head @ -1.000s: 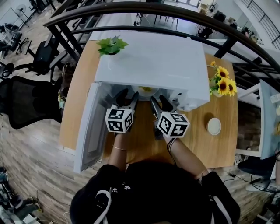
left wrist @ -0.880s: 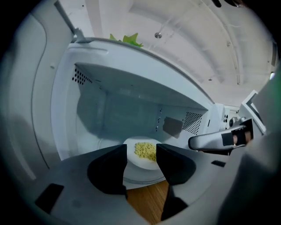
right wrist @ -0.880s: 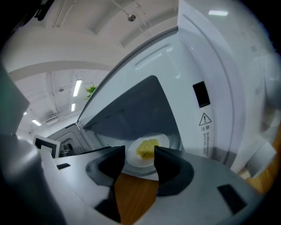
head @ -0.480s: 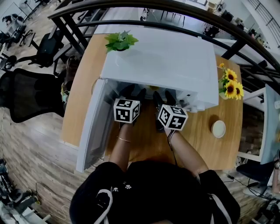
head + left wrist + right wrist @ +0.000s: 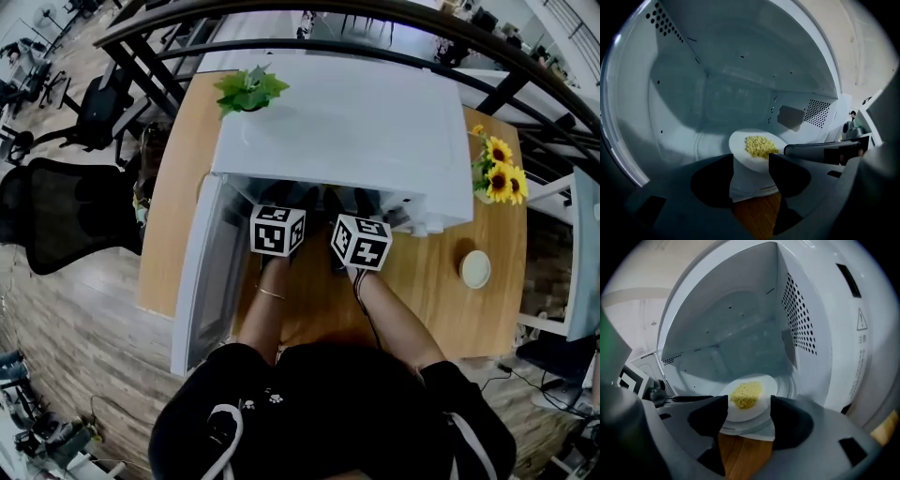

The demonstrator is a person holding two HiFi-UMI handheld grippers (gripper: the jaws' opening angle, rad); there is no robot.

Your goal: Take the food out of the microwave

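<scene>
Your left gripper (image 5: pixel 750 171): jaws spread, just opened wider, nothing pinched. Your right gripper (image 5: pixel 749 416): spread, empty. Just ahead of both: white plate (image 5: pixel 740 152) carrying yellow food (image 5: pixel 760 145), on the microwave (image 5: pixel 347 122) floor, apparently untouched. Hazard: close unevenly on its rim and you tilt it, spilling food.

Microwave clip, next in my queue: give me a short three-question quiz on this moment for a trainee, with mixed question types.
1. True or false: the door of the white box-shaped microwave oven is closed.
2. The round white plate of yellow food sits: A) on the wooden table; B) inside the microwave; C) clamped in a gripper.
3. What state are the jaws of the right gripper in?
Key: 1 false, it hangs open. 2 B. 3 open, gripping nothing.
</scene>
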